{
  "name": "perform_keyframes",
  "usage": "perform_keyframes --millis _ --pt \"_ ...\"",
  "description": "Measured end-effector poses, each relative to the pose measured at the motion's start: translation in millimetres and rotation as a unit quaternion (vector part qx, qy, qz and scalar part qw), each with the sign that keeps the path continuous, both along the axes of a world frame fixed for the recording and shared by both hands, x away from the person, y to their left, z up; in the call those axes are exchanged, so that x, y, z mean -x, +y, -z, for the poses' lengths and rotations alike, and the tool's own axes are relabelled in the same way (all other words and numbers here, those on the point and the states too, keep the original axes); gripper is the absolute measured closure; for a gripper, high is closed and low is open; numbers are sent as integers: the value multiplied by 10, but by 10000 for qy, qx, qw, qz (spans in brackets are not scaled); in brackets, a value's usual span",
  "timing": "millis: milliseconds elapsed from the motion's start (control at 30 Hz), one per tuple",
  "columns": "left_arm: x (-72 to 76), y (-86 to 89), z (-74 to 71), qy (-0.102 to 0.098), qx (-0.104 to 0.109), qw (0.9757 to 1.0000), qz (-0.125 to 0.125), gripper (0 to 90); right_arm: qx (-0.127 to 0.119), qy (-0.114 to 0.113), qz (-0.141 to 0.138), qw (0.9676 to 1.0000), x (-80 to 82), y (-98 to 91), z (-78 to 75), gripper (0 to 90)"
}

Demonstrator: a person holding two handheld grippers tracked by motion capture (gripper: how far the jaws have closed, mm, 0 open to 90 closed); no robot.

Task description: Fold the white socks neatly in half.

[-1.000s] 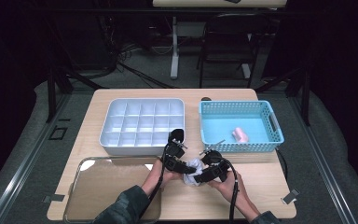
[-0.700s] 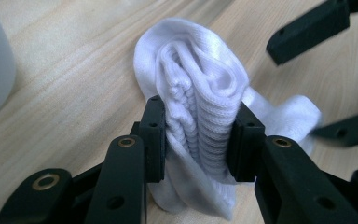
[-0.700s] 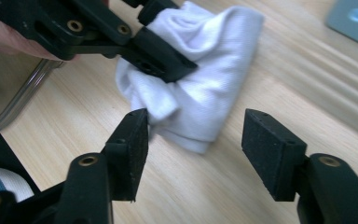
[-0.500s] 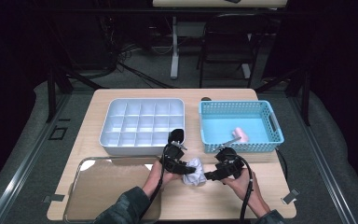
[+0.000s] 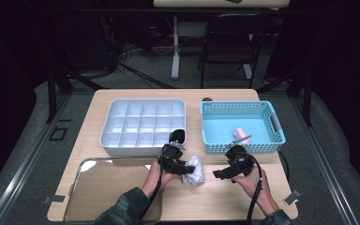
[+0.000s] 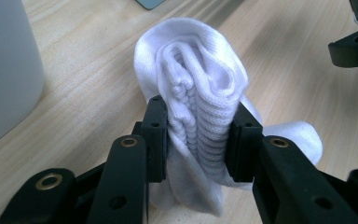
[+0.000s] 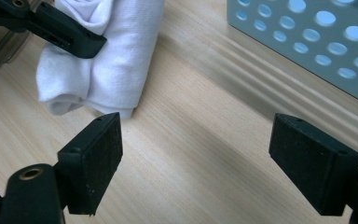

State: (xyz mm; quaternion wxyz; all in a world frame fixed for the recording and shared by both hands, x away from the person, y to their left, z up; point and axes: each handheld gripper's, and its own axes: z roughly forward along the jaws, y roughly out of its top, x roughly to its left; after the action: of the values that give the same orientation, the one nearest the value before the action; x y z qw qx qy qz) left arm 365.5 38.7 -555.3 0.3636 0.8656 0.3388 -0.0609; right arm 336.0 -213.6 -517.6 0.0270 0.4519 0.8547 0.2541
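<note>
Gripping the folded white sock [image 6: 200,98] just in front of the grey tray [image 5: 143,122], the left gripper [image 6: 198,140] clamps it; the right gripper [image 7: 196,144], jaws just opened and empty, hovers beside. Next, probably lift it into 1 tray compartment.

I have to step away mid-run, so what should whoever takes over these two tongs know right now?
Left tongs: shut on the rolled white knitted sock, held just above the light wooden table.
Right tongs: open, nothing between the jaws, which have just been opening; they sit beside the sock.
A pink item lies in the blue perforated plastic basket; the white compartmented plastic tray looks empty.
Done: the sock is rolled and gripped. Left: probably placing it, likely in a tray compartment.
</note>
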Motion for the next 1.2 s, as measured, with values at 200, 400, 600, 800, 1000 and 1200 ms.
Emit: perform_keyframes --millis 200,400,600,800,1000,1200 --pt "47 12 -28 -28 47 10000 27 662 79 -18 8 10000 -12 -6 -9 151" --pt "74 17 -65 -115 14 9999 55 662 54 -25 103 9999 -28 -35 -4 149" --pt "96 30 -104 -156 39 9998 65 662 55 -39 142 9999 -38 -65 -7 148" --pt "145 17 -162 -271 45 9995 126 662 80 -13 141 9999 -42 -71 3 148" --pt "167 27 -188 -326 33 9994 139 661 89 -21 117 9999 -50 -69 -5 147" --pt "176 41 -213 -357 38 9993 133 661 43 -41 141 9999 -54 -76 -6 148"
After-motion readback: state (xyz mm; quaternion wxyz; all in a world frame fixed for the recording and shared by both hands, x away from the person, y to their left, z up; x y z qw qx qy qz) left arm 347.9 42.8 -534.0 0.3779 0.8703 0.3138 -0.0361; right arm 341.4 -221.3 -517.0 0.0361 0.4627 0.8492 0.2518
